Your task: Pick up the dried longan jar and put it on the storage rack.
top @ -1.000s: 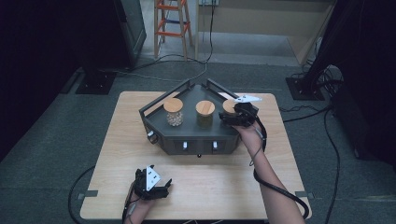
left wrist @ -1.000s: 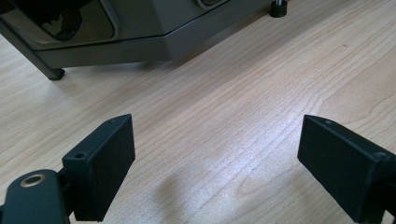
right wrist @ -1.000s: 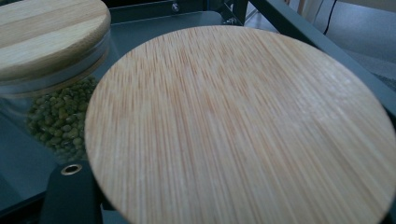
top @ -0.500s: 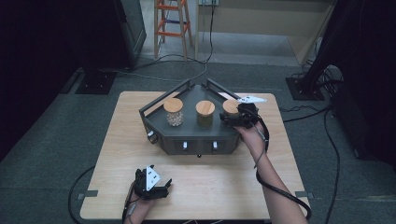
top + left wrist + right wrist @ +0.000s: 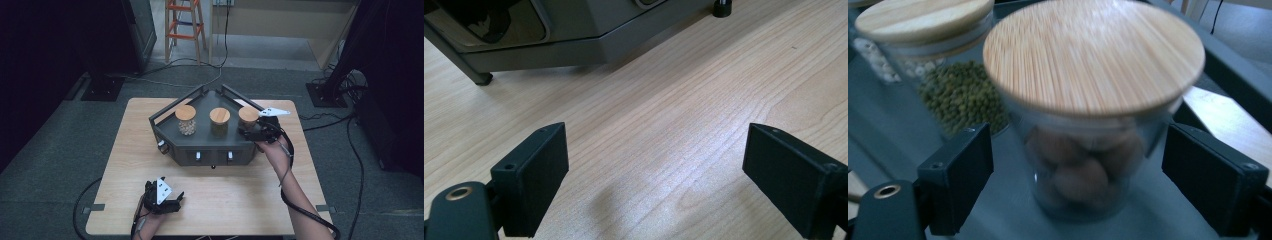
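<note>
Worktop [image 5: 240, 190]: pale wood, grey tray [image 5: 172, 145] carried on it.
Jar [image 5: 1093, 125]: rightmost of three, upright on the tray.
Right hand-held gripper [image 5: 1078, 185]: jaws spread beside the jar, not pressing; having just opened.
Left hand-held gripper [image 5: 654, 185]: jaws apart, nothing between.
Advice: glass centred before being squeezed, below the lid.

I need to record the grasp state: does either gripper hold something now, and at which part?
Nothing is held. The right gripper has open jaws on both sides of the glass jar, not touching it. The left gripper is open above the table.

Glass jar [image 5: 1088, 165] – bamboo lid on, brown nuts inside – upright, rightmost on grey tray [image 5: 165, 131].
</note>
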The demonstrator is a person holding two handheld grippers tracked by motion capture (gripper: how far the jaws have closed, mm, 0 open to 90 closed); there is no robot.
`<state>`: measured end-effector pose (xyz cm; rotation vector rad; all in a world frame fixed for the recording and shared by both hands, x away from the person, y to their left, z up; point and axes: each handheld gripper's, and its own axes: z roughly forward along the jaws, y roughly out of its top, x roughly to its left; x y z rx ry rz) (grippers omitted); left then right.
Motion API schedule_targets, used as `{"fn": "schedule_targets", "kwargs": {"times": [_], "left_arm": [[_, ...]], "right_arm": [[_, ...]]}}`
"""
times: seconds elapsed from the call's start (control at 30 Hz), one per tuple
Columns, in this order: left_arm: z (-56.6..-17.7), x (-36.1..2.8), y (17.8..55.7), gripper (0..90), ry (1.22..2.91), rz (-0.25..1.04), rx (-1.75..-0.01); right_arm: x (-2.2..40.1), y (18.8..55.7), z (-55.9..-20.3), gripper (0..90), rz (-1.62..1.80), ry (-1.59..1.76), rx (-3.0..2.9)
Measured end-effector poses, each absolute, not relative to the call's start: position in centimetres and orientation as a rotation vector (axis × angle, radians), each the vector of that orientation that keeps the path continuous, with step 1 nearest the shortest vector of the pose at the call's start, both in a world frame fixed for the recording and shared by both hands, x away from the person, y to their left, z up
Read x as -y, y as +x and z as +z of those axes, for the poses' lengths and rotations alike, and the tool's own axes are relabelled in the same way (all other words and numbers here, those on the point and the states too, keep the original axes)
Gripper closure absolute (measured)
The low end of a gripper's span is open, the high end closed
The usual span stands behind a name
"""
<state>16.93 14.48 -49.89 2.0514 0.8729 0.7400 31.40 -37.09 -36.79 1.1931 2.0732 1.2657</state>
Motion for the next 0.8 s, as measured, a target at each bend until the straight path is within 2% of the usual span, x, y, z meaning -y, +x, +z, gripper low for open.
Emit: {"fn": "schedule_targets", "kwargs": {"times": [0.5, 0.8], "left_arm": [[-49.9, -14.4, 16.9, 11.1, 2.059, 0.747, -0.866], [-49.9, -14.2, 16.9, 11.1, 2.066, 0.749, -0.866]], "right_arm": [[39.4, 27.3, -38.2, 13.1, 1.379, 1.158, -2.049], [39.3, 25.5, -38.8, 13.1, 1.382, 1.101, -2.059]]}}
